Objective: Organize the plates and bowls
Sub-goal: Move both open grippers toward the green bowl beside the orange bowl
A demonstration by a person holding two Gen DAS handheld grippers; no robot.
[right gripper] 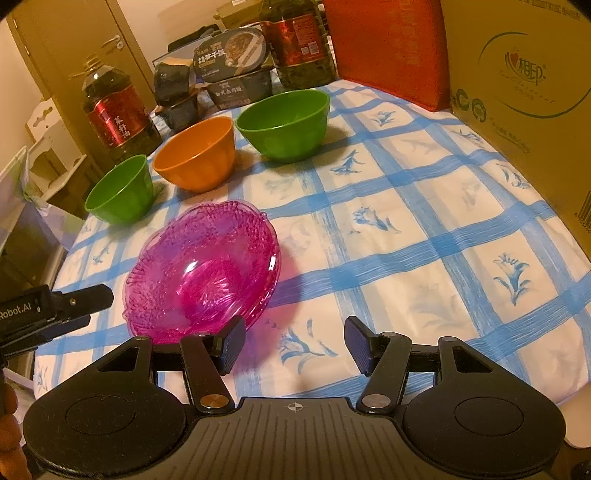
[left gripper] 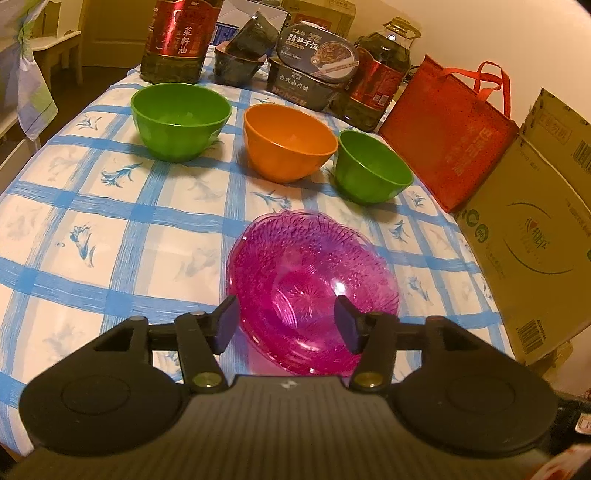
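Readable text: "菜籽油" on the red label of the oil bottle; "Robot.AI" in white on the left gripper's black body, seen from the right wrist. Cardboard box carries the "心相印" logo with a heart. Stacked meal boxes have Chinese print ending in "干饭"; the rest is too blurred.

Warm, dim yellowish light fills the room. The bench wears a white cloth with blue checks and flower prints. At eleven o'clock stands a wooden door; at nine o'clock, pale white furniture. A plain cream wall rises at one o'clock.
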